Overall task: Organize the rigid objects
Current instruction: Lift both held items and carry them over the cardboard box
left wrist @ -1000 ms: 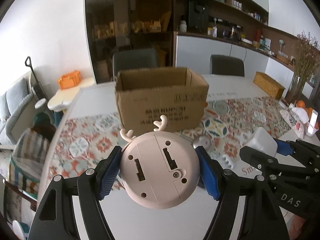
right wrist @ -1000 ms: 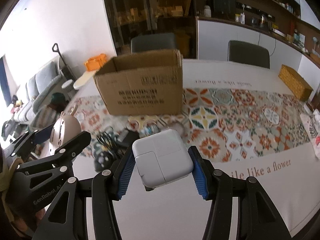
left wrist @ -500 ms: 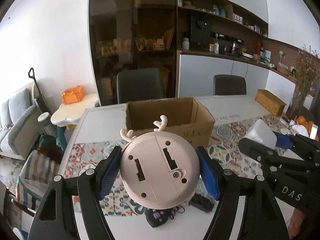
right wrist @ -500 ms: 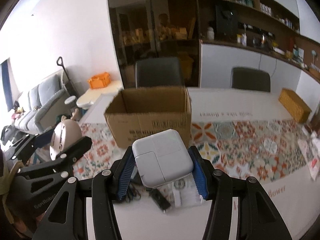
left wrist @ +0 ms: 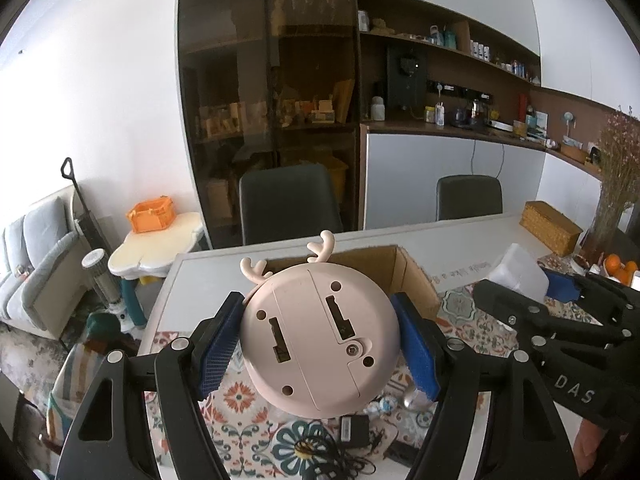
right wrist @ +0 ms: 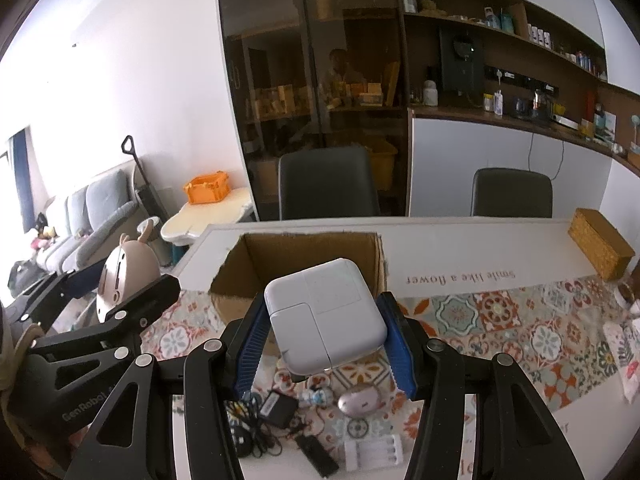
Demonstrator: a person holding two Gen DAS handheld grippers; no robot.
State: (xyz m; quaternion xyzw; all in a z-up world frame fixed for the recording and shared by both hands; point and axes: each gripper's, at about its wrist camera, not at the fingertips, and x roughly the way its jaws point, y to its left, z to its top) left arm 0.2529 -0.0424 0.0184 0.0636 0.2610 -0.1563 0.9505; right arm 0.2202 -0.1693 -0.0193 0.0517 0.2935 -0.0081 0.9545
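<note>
Left gripper [left wrist: 320, 340] is clamped on the pink clock [left wrist: 320, 336], back side toward the camera, blue pads tight on both flanks, and the clock blocks most of the box [left wrist: 404, 276] behind it, so only the right wall and a strip of rim show there. Right gripper [right wrist: 322, 330] is clamped on the white charger [right wrist: 326, 314], which hangs in front of the box's near wall and covers part of it. From the right wrist view the box mouth is open and its visible inside looks bare, though the floor near the front is hidden. Below the charger lies a jumble on the table [right wrist: 480, 248]: a black adapter [right wrist: 278, 402] with tangled cable, a silver mouse [right wrist: 358, 400], a white battery case [right wrist: 374, 454], and small bits too blurred to name. The far half of the table is clear white, with only a wicker basket [right wrist: 600, 242] at the right end. The grippers are side by side, apart, both held above the table.
</note>
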